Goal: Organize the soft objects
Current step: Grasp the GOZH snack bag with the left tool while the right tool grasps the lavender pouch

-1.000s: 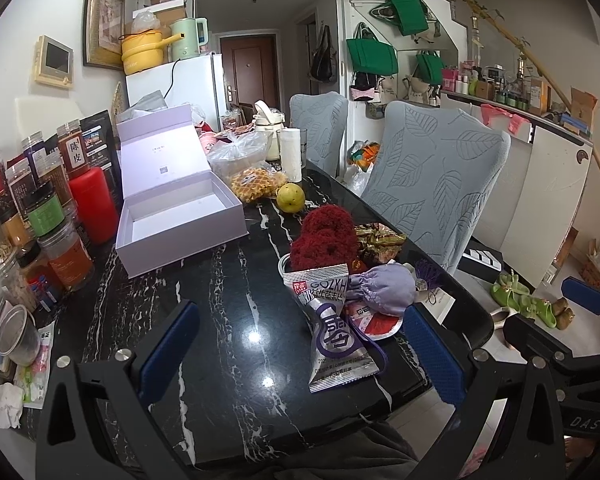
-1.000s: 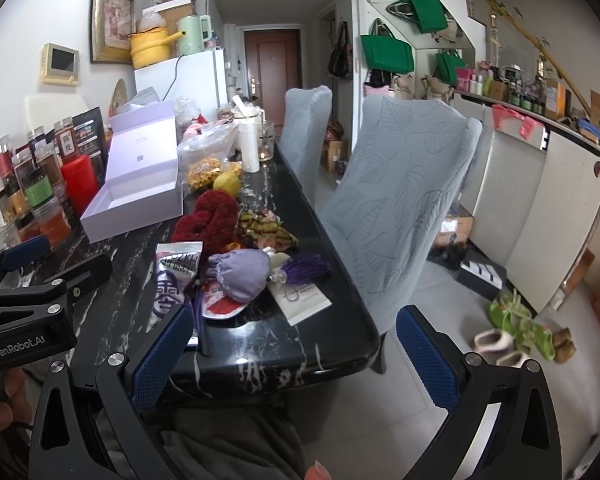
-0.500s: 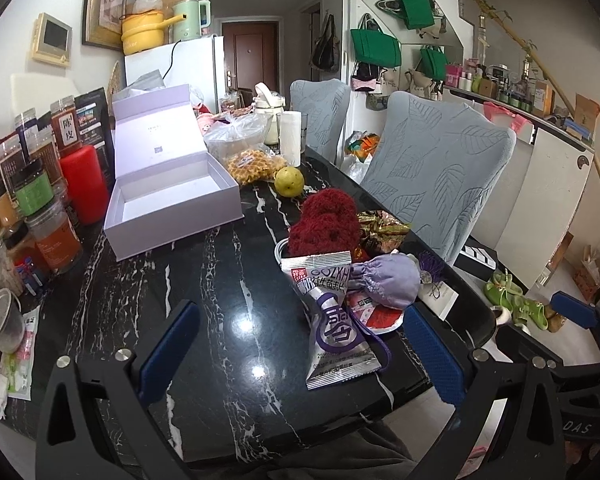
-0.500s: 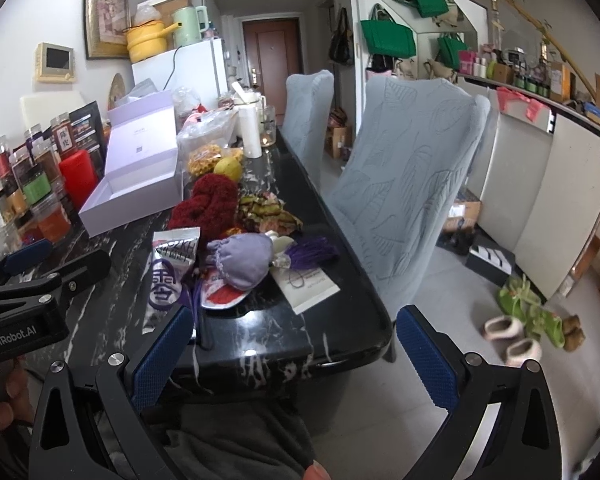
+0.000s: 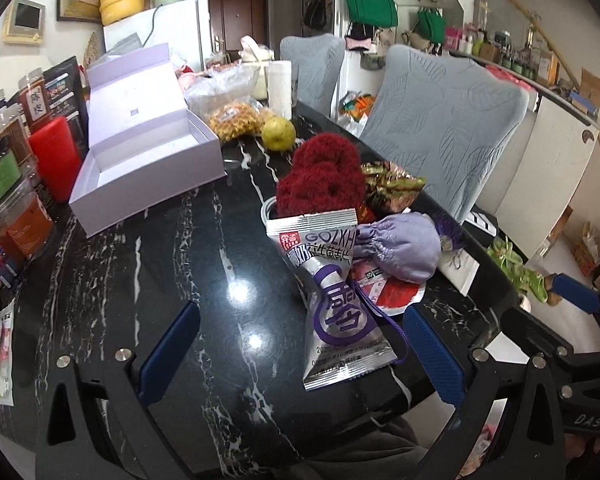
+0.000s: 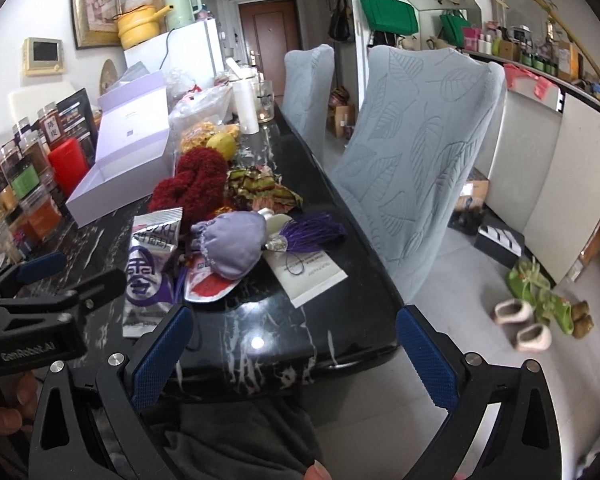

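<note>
Surveying risks: both grippers hung short of the pile, nothing grasped, sorting judged not yet begun.
Surface (image 5: 204, 264): black, glossy marble; its near-right edge ran close beside the soft things, so a sideways nudge could have sent one to the floor.
Lilac box (image 5: 148, 160): lid up, interior bare, well apart from the pile on the far-left side; the likely destination, and a long carry risked a drop.
Red fuzzy bundle (image 5: 320, 178): at the back of the pile, touching the wrappers; lifting it could have dragged neighbours along.
Silver snack pouch (image 5: 332, 296): flat, nearest the left gripper, slick foil; fingers might have slid off.
Lilac drawstring pouch (image 6: 230, 246): lay on a red-and-silver packet (image 6: 208, 288), cord trailing; a snag could have pulled the packet too.
Purple tassel (image 6: 308, 230): near the surface's edge, easily swept off.
Left gripper (image 5: 300, 348): jaws spread wide, empty.
Right gripper (image 6: 294, 354): jaws spread wide, empty, hanging over the surface's edge.
</note>
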`<state>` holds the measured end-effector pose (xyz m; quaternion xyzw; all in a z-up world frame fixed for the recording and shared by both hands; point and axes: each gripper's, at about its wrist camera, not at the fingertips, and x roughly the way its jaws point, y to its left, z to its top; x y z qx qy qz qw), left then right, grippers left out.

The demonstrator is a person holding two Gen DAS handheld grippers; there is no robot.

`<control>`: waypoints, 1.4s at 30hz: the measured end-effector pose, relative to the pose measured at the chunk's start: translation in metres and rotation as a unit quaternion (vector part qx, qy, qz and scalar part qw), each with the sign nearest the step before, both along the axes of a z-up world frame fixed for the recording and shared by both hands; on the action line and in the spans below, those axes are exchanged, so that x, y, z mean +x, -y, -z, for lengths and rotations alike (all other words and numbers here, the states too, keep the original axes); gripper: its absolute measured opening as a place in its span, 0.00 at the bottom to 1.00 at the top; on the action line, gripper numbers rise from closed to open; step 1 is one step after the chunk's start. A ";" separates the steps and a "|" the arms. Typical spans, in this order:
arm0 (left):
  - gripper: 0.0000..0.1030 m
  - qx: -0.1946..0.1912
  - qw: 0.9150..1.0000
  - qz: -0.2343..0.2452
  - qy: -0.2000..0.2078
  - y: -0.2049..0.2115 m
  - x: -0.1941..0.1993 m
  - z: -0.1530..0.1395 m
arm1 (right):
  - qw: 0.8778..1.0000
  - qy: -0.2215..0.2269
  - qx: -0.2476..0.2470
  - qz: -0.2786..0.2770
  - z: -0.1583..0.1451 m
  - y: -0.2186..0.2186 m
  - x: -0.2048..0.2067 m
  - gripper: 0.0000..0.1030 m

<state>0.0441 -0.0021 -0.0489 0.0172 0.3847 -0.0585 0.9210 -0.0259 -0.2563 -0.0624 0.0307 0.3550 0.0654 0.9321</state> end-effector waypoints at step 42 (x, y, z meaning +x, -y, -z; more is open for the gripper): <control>0.35 -0.062 0.996 0.039 -0.050 -0.029 0.069 0.030 | 0.997 -0.040 -0.004 -0.068 0.028 -0.041 0.092 1.00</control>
